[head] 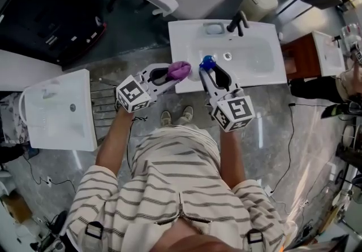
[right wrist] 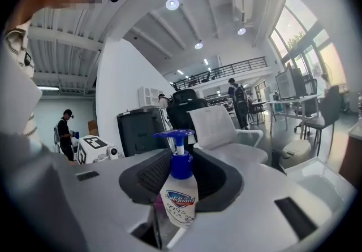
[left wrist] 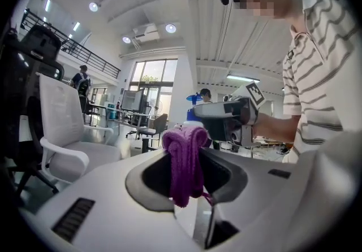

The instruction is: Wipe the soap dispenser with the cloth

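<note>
The task is at the point just before wiping proper: both things are off the counter (head: 184, 39) and held up facing each other, but the head view shows a small gap between them.

The left gripper (head: 169, 74) pinches the cloth (left wrist: 184, 157), a purple bunched wad. In the left gripper view its jaws press on the middle of the wad, so that a rounded fold stands above them and a short tail hangs below. The right gripper (head: 212, 75) clamps the soap dispenser (right wrist: 180, 191). In the right gripper view the clear bottle stands upright between the jaws, which grip its body below the blue collar, with the blue pump head clear above them and the label facing the camera.

In the head view both grippers sit at centre frame, over the near edge of the white counter and just left of the basin (head: 260, 61), with the faucet (head: 237, 22) further up the frame. The cloth lies left of the dispenser's blue top, near it but apart.

The next move calls for closing that gap, judging by how things lie. The cloth's exposed fold has to meet a bare part of the dispenser, most readily the pump head or collar, since the jaws cover much of the bottle's sides. The right gripper should keep the bottle steady and upright while the left gripper rubs, and it needs a firm enough pinch that the wad does not slip out.
</note>
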Tool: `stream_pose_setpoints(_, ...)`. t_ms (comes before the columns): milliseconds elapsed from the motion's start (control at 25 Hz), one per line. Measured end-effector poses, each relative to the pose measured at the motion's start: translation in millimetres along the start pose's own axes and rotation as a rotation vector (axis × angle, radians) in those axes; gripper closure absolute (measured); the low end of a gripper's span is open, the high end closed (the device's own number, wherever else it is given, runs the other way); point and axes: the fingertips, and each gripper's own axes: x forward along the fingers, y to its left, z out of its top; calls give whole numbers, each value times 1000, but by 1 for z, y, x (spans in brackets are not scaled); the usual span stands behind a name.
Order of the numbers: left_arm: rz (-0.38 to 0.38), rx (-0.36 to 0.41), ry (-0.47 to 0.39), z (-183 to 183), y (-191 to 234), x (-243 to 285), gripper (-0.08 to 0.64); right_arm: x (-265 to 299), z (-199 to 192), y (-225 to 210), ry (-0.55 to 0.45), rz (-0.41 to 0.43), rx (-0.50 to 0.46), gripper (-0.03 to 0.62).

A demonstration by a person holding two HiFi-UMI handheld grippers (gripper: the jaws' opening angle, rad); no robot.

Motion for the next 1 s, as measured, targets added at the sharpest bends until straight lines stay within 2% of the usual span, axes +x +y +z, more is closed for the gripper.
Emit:
stream_pose_setpoints(240,161,-9,-19,-5,13,-13,445,15,-13,-9,18,-46,2,459)
stream_pose_setpoints(440,336,-8,-6,-9,30,-26,445,32,-24,-16,28,-76,-14,459)
stream_pose_setpoints(560,415,-16,-7,-11,38,-35,445,44,-35,-21,36,-90,-15,459)
stream_pose_setpoints(760,472,-58,-8,-21,50,-44,445,75,-61,-33,68,-99,-27,459)
stream_pose_setpoints(1000,494,-91,12,-35,54,-48,445,107,-96,-51,114,-108,-34,459)
